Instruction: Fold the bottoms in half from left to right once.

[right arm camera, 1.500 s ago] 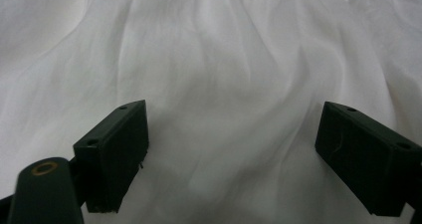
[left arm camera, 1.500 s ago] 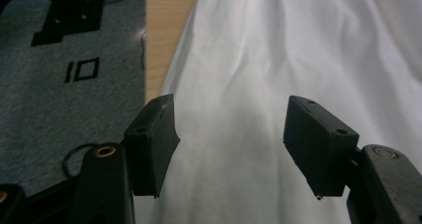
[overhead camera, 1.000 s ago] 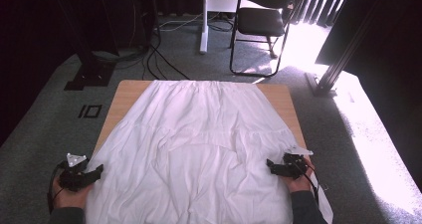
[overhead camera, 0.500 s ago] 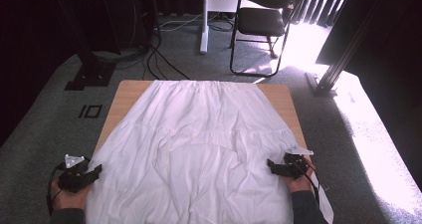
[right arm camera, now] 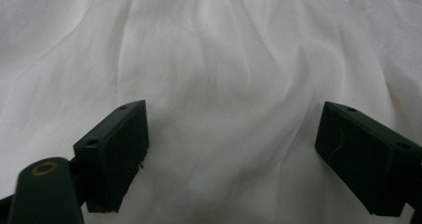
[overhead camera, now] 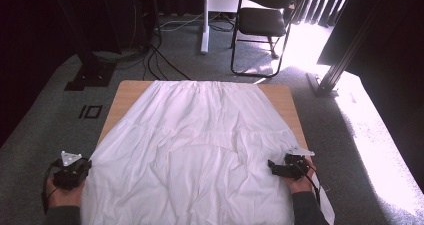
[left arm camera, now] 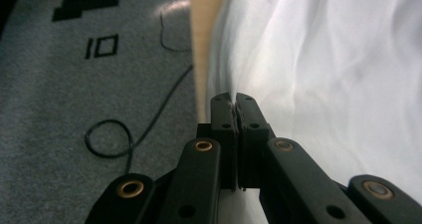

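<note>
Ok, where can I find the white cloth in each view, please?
High view: the white cloth covers most of the table, mid-picture.
Left gripper view: the cloth takes the right half, beside the table's bare edge.
Right gripper view: the cloth spreads behind the open right claw.
Shared landmark: the table's bare left edge, high and left gripper views.

The left gripper (overhead camera: pixel 82 169) sits low at the near left, held from behind by the left hand (overhead camera: pixel 61 195), forearm coming in from the bottom edge. Its fingers (left arm camera: pixel 223 115) have just been closing and now meet, tips pressed together. The right gripper (overhead camera: pixel 274 167) rests at the near right in the right hand (overhead camera: pixel 300 182), its fingers (right arm camera: pixel 117 152) spread wide apart.
</note>
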{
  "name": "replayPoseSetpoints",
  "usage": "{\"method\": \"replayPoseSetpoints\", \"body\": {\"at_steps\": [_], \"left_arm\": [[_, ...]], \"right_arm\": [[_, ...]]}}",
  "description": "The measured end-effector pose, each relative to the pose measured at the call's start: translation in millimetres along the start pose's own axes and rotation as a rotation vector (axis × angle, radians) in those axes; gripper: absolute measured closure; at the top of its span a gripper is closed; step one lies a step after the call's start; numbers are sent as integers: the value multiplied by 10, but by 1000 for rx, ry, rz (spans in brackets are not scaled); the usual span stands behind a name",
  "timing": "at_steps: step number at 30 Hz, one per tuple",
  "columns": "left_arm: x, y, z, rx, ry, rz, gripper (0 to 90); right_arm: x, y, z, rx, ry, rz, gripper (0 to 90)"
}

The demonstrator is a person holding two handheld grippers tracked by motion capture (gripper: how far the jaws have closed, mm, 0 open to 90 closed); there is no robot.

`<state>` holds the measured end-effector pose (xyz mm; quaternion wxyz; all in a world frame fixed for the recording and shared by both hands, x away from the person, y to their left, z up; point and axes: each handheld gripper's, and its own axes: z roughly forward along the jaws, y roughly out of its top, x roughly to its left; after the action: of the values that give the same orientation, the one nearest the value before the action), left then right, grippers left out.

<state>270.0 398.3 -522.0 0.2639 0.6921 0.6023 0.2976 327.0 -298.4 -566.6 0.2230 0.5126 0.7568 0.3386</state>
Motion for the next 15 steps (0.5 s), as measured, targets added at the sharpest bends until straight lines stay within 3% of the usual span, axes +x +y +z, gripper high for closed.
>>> {"method": "replayPoseSetpoints", "body": {"at_steps": [3, 8, 13, 15], "left_arm": [[50, 75, -101, -42, 16, -5, 896], [138, 191, -198, -69, 49, 2, 896], [182, 294, -293, -99, 65, 16, 897], [187, 301, -301, -102, 65, 14, 897]], "right_arm": [[-1, 0, 0, 0, 0, 0, 132], [-6, 3, 1, 1, 4, 0, 134], [-142, 9, 3, -1, -6, 11, 158], [-197, -1, -13, -8, -18, 22, 213]]}}
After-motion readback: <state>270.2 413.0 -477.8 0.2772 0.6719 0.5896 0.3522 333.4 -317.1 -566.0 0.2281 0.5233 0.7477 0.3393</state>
